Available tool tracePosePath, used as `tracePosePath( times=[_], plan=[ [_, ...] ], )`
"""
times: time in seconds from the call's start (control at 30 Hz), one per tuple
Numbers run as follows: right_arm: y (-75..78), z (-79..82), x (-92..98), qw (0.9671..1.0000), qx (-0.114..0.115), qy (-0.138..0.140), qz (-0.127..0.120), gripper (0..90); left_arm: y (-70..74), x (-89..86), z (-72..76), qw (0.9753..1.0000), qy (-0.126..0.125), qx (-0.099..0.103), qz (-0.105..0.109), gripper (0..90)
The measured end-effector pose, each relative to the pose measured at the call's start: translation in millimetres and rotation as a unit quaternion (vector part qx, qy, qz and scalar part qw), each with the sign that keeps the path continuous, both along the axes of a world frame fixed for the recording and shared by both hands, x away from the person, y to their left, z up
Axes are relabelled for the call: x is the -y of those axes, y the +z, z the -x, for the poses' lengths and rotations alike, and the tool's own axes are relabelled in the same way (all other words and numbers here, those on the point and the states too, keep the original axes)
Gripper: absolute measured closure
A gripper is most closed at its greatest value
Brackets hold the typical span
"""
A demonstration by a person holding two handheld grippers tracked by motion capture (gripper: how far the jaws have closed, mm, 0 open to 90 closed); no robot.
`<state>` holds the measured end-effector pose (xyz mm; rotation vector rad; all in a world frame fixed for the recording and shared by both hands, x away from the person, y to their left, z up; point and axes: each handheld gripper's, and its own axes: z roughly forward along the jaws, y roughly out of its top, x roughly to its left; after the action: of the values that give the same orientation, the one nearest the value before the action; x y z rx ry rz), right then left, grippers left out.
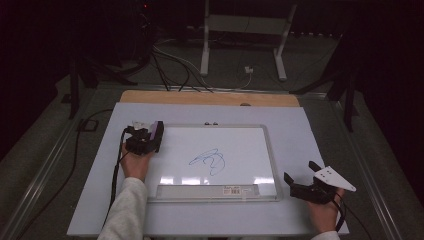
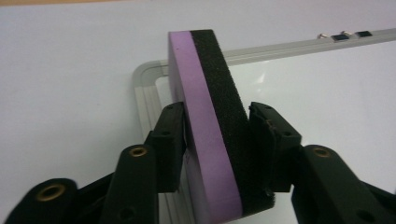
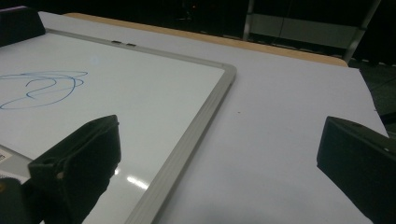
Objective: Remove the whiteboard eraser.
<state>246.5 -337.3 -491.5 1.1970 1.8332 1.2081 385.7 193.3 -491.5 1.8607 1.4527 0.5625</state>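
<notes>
Purple foam backed with black felt: eraser (image 2: pixel 210 126) clamped on edge between the jaws of the left gripper (image 1: pixel 143 139), one jaw on the purple face, the other on the felt. Held over the near-left corner of the whiteboard (image 1: pixel 267 145), above the grey frame. Blue scribble (image 1: pixel 210 161) near the board's middle, well apart from the eraser. Right gripper (image 1: pixel 301 176) spread wide, nothing between the jaws, resting just beside the board's right edge on the white table (image 1: pixel 300 120). Seen along those jaws: frame corner (image 3: pixel 226 72), scribble at far left (image 3: pixel 42 86), bare surface to the right. Grey plate (image 1: pixel 334 178) on top of the right gripper.
</notes>
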Motion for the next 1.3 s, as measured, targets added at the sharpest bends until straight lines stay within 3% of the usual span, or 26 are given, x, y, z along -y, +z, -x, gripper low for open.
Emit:
tracePosePath(
  times=[0.13, 0.33, 0.77, 0.87, 1.13, 1.3],
  plan=[
    [0.0, 0.0, -0.2, 1.0000, 0.001, 0.000, 0.001, 0.0, 1.8, -0.1, 2.0, 1.0000, -0.005, 0.004, -0.006, 63.9],
    [-0.1, 0.1, -0.6, 1.0000, 0.000, 0.001, 0.002, 0.1, 13.4, 3.2, 8.3, 0.9993, -0.018, 0.034, 0.006, 64.6],
    [-0.3, 0.1, -1.7, 1.0000, 0.000, 0.001, 0.008, 0.0, 27.0, 14.0, 28.2, 0.9966, -0.056, 0.059, -0.012, 64.5],
    [-0.2, 0.3, -2.1, 1.0000, 0.001, 0.002, 0.008, 0.0, 26.6, 18.1, 32.3, 0.9961, -0.064, 0.060, -0.012, 64.5],
    [-0.3, 0.4, -2.7, 0.9999, 0.000, 0.002, 0.010, 0.0, 18.4, 32.5, 42.3, 0.9934, -0.090, 0.057, -0.041, 64.5],
    [-0.5, 0.2, -3.0, 0.9999, -0.001, 0.001, 0.012, 0.1, 13.2, 38.7, 46.2, 0.9924, -0.101, 0.055, -0.043, 64.5]
  ],
)
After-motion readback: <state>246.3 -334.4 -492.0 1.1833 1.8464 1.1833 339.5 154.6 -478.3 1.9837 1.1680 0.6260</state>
